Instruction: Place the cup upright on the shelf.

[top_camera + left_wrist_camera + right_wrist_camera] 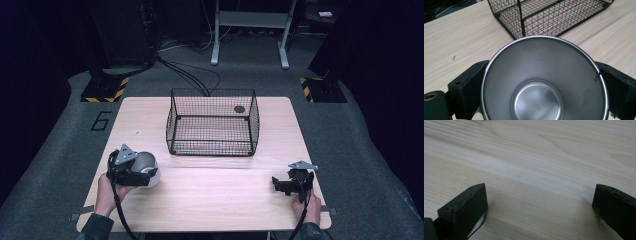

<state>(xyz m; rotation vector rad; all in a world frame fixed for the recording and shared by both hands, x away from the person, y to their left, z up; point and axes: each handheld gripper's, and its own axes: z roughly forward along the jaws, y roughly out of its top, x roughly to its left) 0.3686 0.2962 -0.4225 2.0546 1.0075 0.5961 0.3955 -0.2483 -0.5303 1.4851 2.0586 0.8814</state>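
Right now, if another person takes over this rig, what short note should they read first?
Left gripper: jaws on both sides of the steel cup, which is empty and at the table's front left.
Right gripper: open, holding nothing, low over bare wood at front right.
Wire basket: mid-table, no cup inside.
Done: cup gripped.
Left, probably: carry the cup into the basket and release.

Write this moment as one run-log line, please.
left hand-held gripper: shut on steel cup | right hand-held gripper: open, empty, low over table | wire basket: empty, mid-table
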